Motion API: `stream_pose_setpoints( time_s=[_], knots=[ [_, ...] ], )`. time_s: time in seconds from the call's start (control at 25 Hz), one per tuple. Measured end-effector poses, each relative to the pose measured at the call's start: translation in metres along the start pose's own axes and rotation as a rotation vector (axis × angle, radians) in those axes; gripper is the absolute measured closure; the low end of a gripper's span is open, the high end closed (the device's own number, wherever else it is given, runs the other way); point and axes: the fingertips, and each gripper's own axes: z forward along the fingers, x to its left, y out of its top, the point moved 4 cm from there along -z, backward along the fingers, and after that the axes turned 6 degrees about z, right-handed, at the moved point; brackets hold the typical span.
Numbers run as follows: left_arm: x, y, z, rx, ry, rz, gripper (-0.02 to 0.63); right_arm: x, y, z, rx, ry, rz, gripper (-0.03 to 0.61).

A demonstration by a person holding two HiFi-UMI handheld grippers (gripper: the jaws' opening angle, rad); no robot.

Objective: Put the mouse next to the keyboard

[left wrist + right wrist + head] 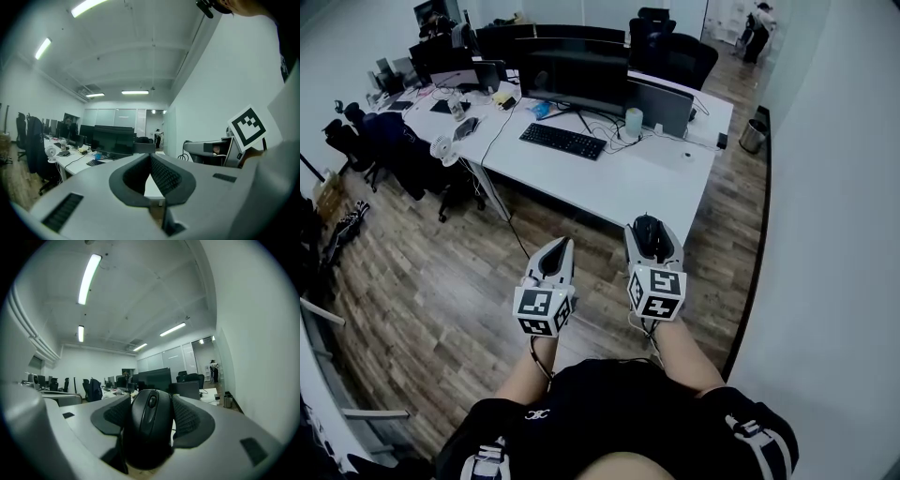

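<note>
A black mouse sits between the jaws of my right gripper, which is shut on it and held level over the wooden floor, short of the white desk. In the right gripper view the mouse fills the space between the pads, with the right gripper pointing at the desks. The black keyboard lies on the desk in front of a dark monitor. My left gripper hangs beside the right one; the left gripper has its tips together and holds nothing.
A pale cylinder and cables lie right of the keyboard. Office chairs and a small fan stand left of the desk. A bin is at the desk's far right end. A white wall runs along the right.
</note>
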Motion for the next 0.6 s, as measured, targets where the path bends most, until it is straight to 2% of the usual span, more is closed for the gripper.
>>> stream_pose_setpoints(
  time_s=[0.6],
  knots=[
    [0.065,-0.016,0.018,-0.007,-0.053,0.008,0.6,0.039,-0.014,0.049,-0.013,-0.053,0.008,0.279]
  ],
)
